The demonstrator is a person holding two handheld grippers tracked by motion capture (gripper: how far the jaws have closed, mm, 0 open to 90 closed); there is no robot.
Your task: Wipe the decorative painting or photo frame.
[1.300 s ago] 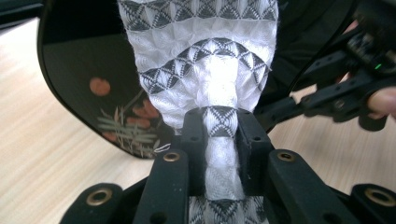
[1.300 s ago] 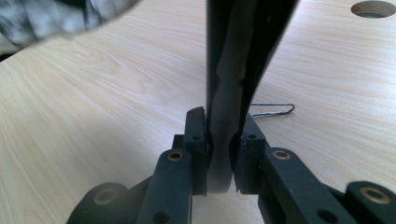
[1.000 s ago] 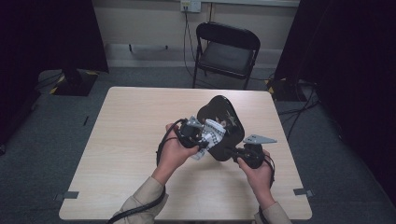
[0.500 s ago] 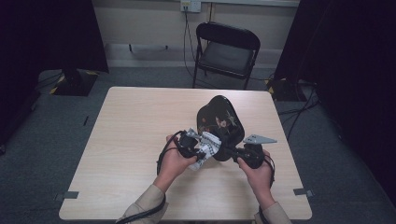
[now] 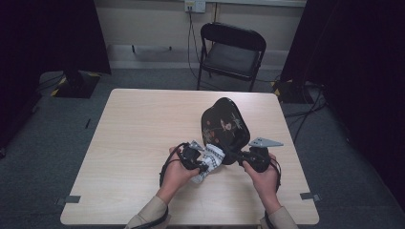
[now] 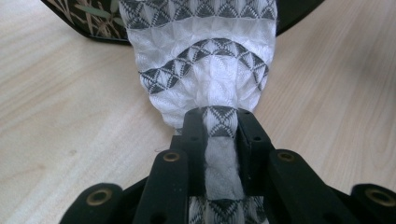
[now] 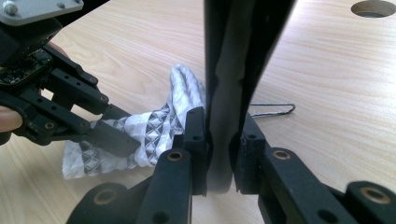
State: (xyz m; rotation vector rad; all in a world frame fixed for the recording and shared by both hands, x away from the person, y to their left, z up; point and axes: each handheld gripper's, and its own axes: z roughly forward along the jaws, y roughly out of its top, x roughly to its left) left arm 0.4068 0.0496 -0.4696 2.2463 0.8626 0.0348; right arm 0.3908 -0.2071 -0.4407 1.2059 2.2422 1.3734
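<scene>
Left gripper view: my left gripper point(image 6: 220, 122) is pinching a bunched white cloth point(image 6: 205, 60) with grey triangle bands; the fabric is squeezed into a narrow rope between the two black jaws and fans out wider beyond their tips. Past the cloth lies the dark edge of a black lacquered tray point(image 6: 88, 21) with a painted leaf pattern, and the cloth reaches up against that edge. Pale wood of the table point(image 6: 60, 121) lies on both sides.

In the right gripper view my right gripper point(image 7: 219, 133) is clamped on the rim of the tray point(image 7: 238, 42), which stands on edge and rises straight up from between the jaws as a thin black slab. To its left I see my other gripper point(image 7: 119, 140), with the cloth point(image 7: 159, 123) in its jaws, close beside the tray's face. A thin wire loop point(image 7: 275, 109) lies on the table point(image 7: 336, 93) just behind the tray, and a round hole point(image 7: 373, 8) shows in the tabletop at the far corner.

From the high view, my two hands sit near the front middle of the table point(image 5: 138, 124), left gripper point(image 5: 206, 163) and right gripper point(image 5: 237, 155) nearly meeting. The tray point(image 5: 224, 126) tilts up and away from my right gripper, its decorated face towards me, and the cloth point(image 5: 210, 160) is at its lower left edge. A black folding chair point(image 5: 231, 52) stands beyond the table's far side.
</scene>
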